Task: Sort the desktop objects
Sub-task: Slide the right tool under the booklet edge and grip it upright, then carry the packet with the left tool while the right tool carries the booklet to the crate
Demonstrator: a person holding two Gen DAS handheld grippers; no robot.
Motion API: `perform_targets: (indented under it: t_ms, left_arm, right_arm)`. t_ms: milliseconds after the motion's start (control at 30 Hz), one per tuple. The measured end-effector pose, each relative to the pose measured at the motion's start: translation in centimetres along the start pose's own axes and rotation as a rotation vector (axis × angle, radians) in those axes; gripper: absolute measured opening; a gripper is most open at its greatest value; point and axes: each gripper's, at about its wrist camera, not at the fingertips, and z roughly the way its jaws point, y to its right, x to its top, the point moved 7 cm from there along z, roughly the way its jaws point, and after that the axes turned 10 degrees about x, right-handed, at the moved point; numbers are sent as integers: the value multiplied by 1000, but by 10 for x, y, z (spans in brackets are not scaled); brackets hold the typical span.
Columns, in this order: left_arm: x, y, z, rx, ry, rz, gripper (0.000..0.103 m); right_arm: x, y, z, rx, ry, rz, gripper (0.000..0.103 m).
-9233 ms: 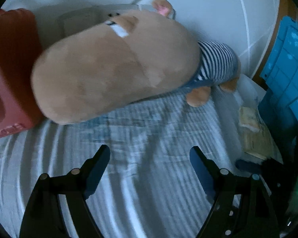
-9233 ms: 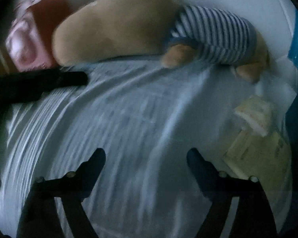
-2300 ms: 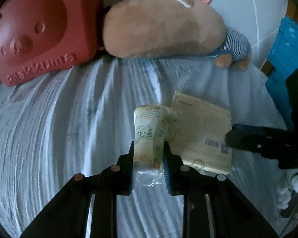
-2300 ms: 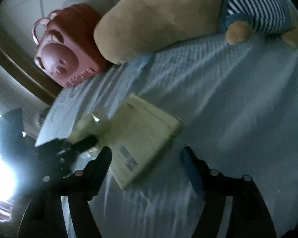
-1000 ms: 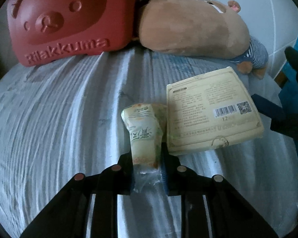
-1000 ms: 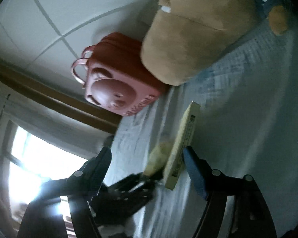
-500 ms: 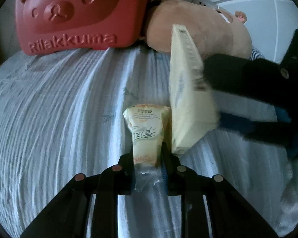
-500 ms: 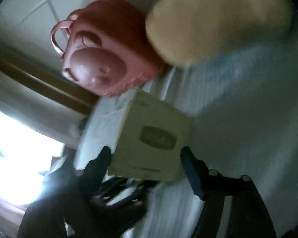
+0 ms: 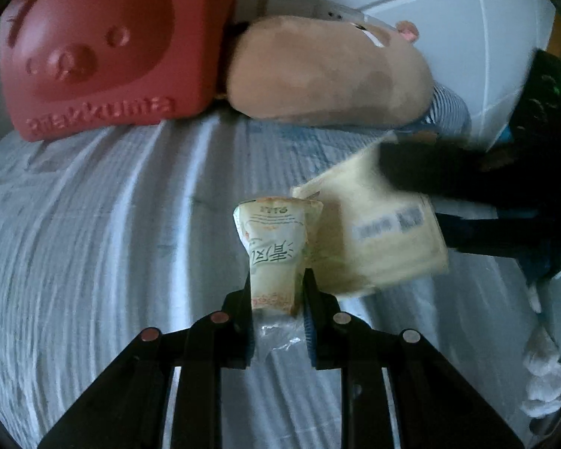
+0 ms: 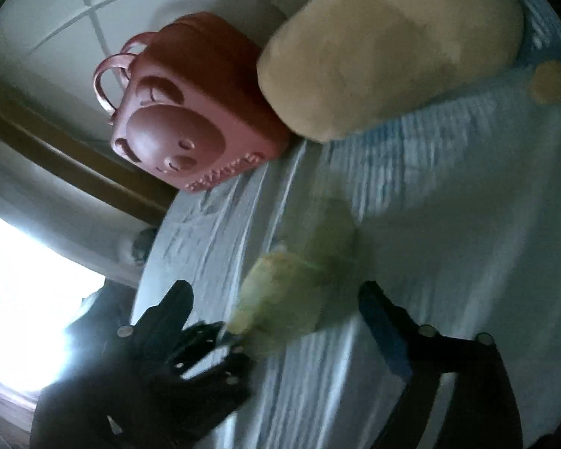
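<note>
2 hand-held grippers work my striped bedsheet (image 9: 93, 224): left hand-held gripper (image 9: 276, 292) pinches a snack packet (image 9: 275, 247); right hand-held gripper (image 10: 276, 307) gapes empty. Its sweep could knock the blurred yellow box (image 9: 377, 235).

Both wrist views look low and close across the bedsheet (image 9: 93, 224), sharing the red case (image 9: 104, 48) and plush (image 10: 385, 48).

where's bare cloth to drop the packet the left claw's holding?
Bare cloth lies left of the snack packet, below the red bear case. Crowded to the right: flat yellow box and right claw. Plush toy blocks the back.
</note>
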Motion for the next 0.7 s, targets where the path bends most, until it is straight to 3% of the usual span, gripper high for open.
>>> perform_targets:
  t_ms: [67, 167, 433, 567, 700]
  left_arm:
    - [-1, 0, 2, 6, -8, 0, 19]
    - [-4, -6, 5, 26, -15, -2, 19]
    - [-5, -21, -4, 69, -5, -28, 19]
    - [2, -19, -22, 78, 28, -41, 19]
    - [5, -18, -46, 80, 55, -40, 19]
  right_arm:
    - [-3, 1, 2, -25, -10, -16, 32]
    - [-8, 3, 6, -62, -26, -40, 16]
    - [-21, 8, 15, -161, -68, -103, 14]
    - [-28, -14, -1, -230, -47, -232, 11]
    - [-35, -24, -16, -267, -49, -270, 11]
